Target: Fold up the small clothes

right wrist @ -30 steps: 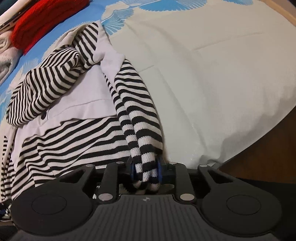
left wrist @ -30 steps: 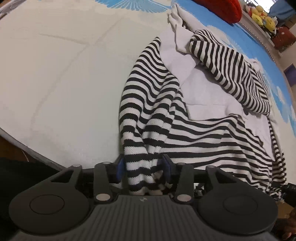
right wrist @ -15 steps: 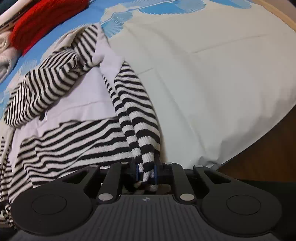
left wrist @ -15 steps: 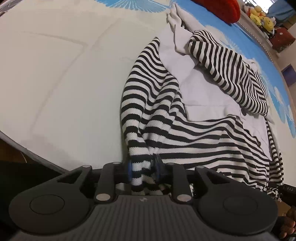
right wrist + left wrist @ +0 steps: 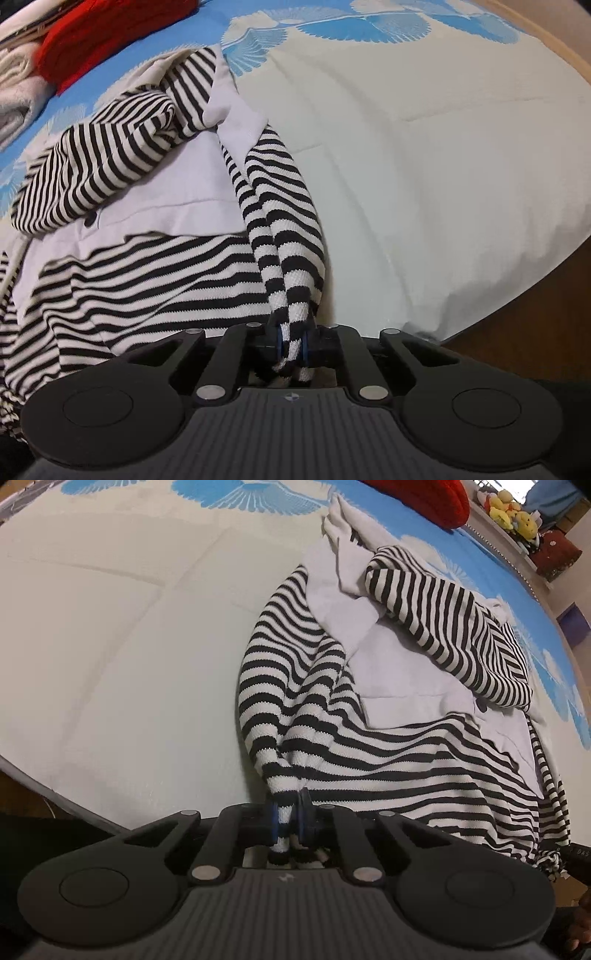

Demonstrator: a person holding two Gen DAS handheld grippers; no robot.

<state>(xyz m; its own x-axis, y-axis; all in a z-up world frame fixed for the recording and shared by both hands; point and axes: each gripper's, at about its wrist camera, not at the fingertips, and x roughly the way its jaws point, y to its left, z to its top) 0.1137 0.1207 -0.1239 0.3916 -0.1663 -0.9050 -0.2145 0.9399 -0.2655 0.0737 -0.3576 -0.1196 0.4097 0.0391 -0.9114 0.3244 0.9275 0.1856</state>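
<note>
Striped garment (image 5: 388, 760) lies spread on the bed sheet (image 5: 122, 672), near hem corners bunched between both tools: left gripper (image 5: 287, 821) and right gripper (image 5: 293, 341), jaws just closing, now pinch knit fabric tight, probably to lift the hem for a fold.

My left gripper (image 5: 287, 821) jaws have just been closing and now pinch the striped sweater's (image 5: 369, 746) bunched hem on the bed (image 5: 110, 664).
</note>
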